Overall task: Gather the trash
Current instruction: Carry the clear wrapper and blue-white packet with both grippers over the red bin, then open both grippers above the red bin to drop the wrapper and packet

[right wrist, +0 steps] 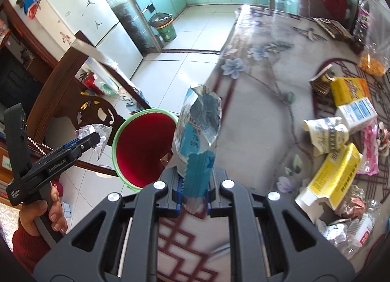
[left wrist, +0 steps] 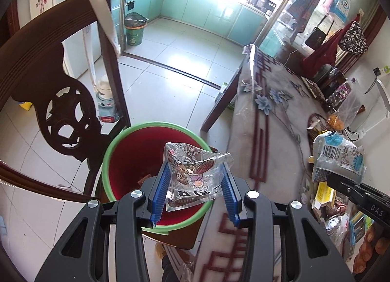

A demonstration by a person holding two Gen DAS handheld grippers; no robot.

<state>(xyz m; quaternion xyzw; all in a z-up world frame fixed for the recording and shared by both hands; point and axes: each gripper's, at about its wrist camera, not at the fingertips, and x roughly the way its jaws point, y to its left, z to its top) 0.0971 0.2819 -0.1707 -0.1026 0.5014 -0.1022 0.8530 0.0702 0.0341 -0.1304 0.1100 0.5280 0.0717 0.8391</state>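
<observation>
My left gripper (left wrist: 195, 179) is open, its blue pads spread wide, with a clear printed snack wrapper (left wrist: 192, 172) lying loosely between them over the red bin with a green rim (left wrist: 107, 160). In the right wrist view the left gripper (right wrist: 95, 139) is left of the bin (right wrist: 146, 150), with the wrapper (right wrist: 97, 133) at its tip. My right gripper (right wrist: 195, 191) is shut on a blue and silver torn bag (right wrist: 197, 135), held upright at the table edge beside the bin. That bag also shows in the left wrist view (left wrist: 338, 157).
The bin stands on a dark wooden chair (left wrist: 48, 87) next to the flower-patterned table (right wrist: 263, 92). Several pieces of trash lie at the table's right: yellow boxes (right wrist: 334, 174), a crumpled carton (right wrist: 324, 131), foil (right wrist: 334, 230), a pink wrapper (right wrist: 370, 145). A second bin (right wrist: 165, 26) stands by the kitchen.
</observation>
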